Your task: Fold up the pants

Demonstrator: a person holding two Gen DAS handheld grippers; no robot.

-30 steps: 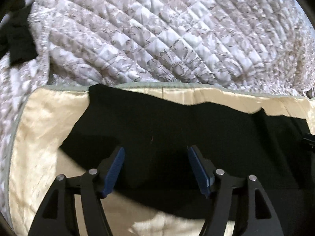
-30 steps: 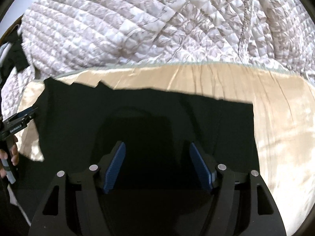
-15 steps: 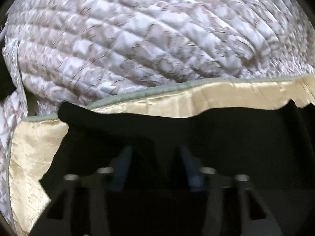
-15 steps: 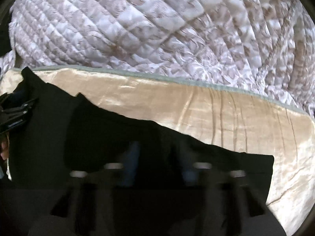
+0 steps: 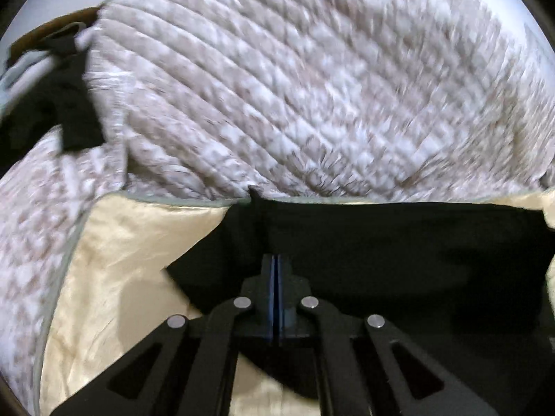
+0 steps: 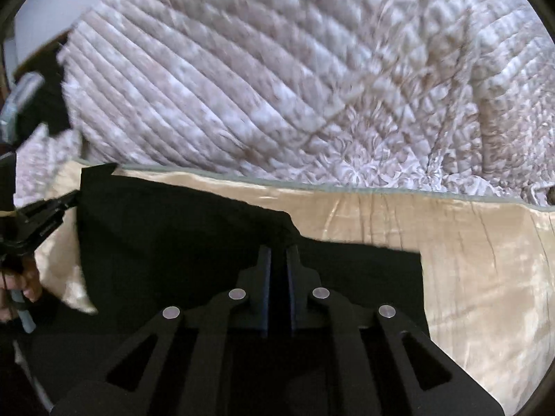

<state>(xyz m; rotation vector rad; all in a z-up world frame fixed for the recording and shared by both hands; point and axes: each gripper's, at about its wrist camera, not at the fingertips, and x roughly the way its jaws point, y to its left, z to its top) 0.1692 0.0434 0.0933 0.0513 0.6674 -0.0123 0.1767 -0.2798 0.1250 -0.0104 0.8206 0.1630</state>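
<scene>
Black pants [image 5: 399, 253] now sit pinched in both jaws, wide open a second ago, their far edge lifting off the cream satin bedspread [image 6: 485, 260], so folding has begun.

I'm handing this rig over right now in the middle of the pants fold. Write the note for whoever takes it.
Left hand-held gripper: jaws shut, apparently pinching the black pants near their left end.
Right hand-held gripper: jaws nearly shut with a thin gap, seemingly on a fold of the same pants.
The pants lie across the cream satin cover, their far edge close to the quilted bedspread.
Done: both hand-held grippers closed at the fabric. How many folds are already in cannot be told from the dark cloth.
Left: probably lift and carry the held edge over, lay it flat, release, then check the fold.
</scene>
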